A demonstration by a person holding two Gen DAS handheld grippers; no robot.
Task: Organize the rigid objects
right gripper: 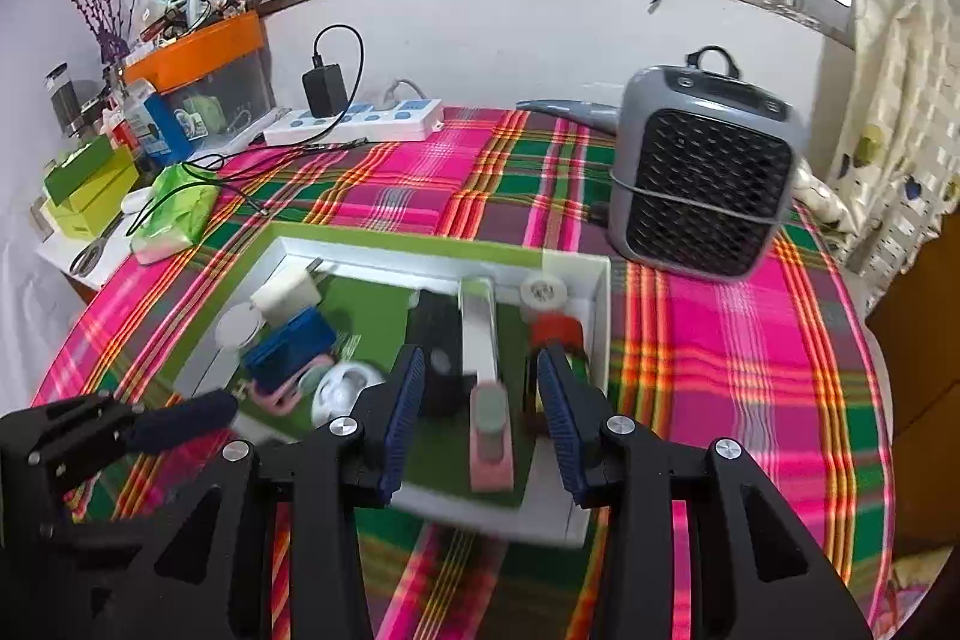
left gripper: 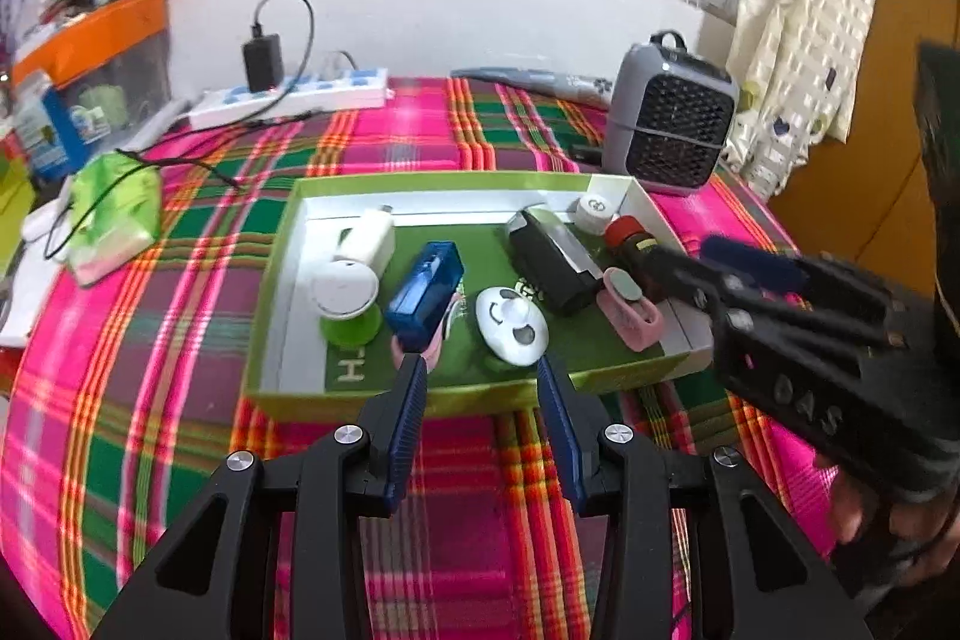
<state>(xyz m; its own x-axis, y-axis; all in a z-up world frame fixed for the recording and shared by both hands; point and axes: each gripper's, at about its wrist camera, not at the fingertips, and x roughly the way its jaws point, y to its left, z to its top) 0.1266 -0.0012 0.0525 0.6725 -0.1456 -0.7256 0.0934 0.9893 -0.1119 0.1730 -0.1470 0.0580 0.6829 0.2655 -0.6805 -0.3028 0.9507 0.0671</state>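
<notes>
Scissors (right gripper: 90,253) in rt view only, hand (left gripper: 888,514) in left

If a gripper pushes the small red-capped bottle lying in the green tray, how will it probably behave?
The small red-capped bottle lies on its side and looks round, so it would likely roll rather than slide. It seems rigid and probably light. The tray wall close beside it and the pink holder nearby would probably stop it soon.

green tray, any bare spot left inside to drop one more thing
Inside the shallow green cardboard tray, the near-left floor by the white lettering, in front of the white-topped green spool, is bare. So is the middle strip behind the translucent blue plastic box. The right end is crowded: black rectangular device, pink holder, red-capped bottle.
</notes>
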